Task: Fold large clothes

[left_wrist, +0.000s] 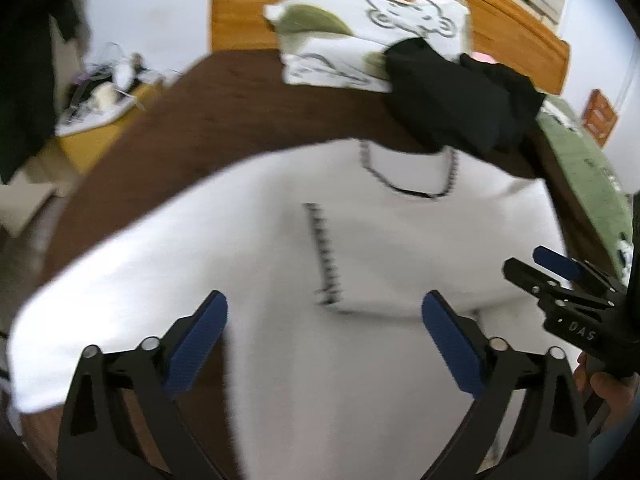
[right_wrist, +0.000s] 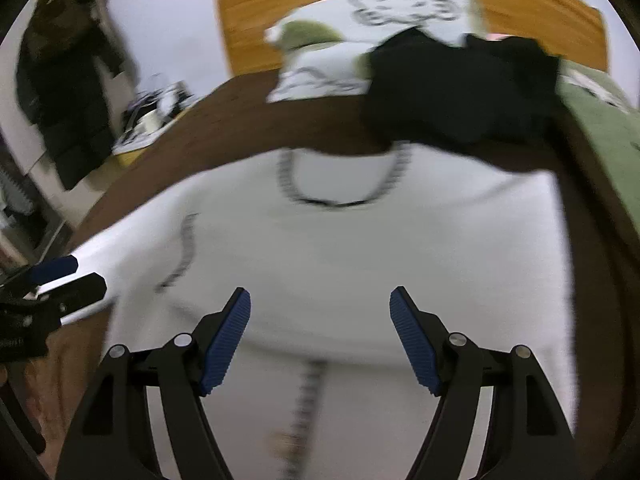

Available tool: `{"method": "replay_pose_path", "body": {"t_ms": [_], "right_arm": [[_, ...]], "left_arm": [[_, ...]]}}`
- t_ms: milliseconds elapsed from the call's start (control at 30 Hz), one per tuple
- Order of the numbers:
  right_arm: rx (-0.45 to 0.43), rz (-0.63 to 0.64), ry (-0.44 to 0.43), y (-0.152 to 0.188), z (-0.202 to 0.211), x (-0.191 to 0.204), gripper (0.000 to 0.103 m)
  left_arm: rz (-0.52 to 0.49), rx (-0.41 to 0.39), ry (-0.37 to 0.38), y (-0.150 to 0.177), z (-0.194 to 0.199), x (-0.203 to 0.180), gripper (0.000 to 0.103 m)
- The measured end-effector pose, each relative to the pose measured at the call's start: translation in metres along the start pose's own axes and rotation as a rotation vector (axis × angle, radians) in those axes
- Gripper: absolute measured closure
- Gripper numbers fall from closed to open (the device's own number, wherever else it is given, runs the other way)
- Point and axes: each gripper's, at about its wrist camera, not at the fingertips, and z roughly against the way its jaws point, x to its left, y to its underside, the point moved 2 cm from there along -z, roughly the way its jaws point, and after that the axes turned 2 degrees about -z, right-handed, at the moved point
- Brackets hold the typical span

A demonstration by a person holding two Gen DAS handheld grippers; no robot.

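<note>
Both views are blurred, but the scene reads clearly enough. A white sweater (left_wrist: 360,240) lies spread flat on the brown bed (left_wrist: 208,112), its dark-trimmed neckline (left_wrist: 408,184) toward the far end and a dotted seam (left_wrist: 326,256) running down the front. The left hand-held gripper (left_wrist: 324,336) hovers over the near part of the sweater with its blue pads (left_wrist: 198,344) wide apart, and nothing sits between them. The right hand-held gripper (right_wrist: 320,336) is over the same garment, fingers spread too, no cloth caught in the gap. In the left view the right hand-held gripper comes in from the right edge, with a hand (left_wrist: 612,384) gripping its handle. Past the neckline, a black garment (right_wrist: 460,92) is heaped against a white pillow with a cartoon print (right_wrist: 360,40), and a green blanket (right_wrist: 604,140) lies at the right side. A wooden headboard (right_wrist: 256,16) stands behind the pillow. On the far left, a dark coat (right_wrist: 68,92) hangs on the wall, and a cluttered yellow side table (left_wrist: 96,120) sits beside the bed.
</note>
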Motion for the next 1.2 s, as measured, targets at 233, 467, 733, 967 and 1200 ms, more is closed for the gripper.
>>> {"method": "replay_pose_path", "body": {"t_ms": [233, 467, 733, 967, 1200], "right_arm": [[0.006, -0.057, 0.144, -0.009, -0.013, -0.099, 0.061], [0.015, -0.087, 0.217, -0.024, -0.040, -0.148, 0.071], [0.091, -0.090, 0.214, -0.021, -0.084, -0.171, 0.065], [0.094, -0.075, 0.223, -0.020, -0.089, -0.171, 0.061], [0.119, -0.056, 0.236, -0.027, -0.089, -0.168, 0.060]], "left_arm": [[0.012, 0.015, 0.099, -0.015, -0.062, -0.042, 0.017], [-0.012, 0.052, 0.131, -0.021, -0.108, -0.070, 0.017], [-0.086, 0.074, 0.089, -0.009, -0.131, -0.082, 0.009], [-0.084, 0.054, 0.077, -0.006, -0.131, -0.082, 0.009], [-0.094, 0.071, 0.074, -0.009, -0.128, -0.085, 0.007]]}}
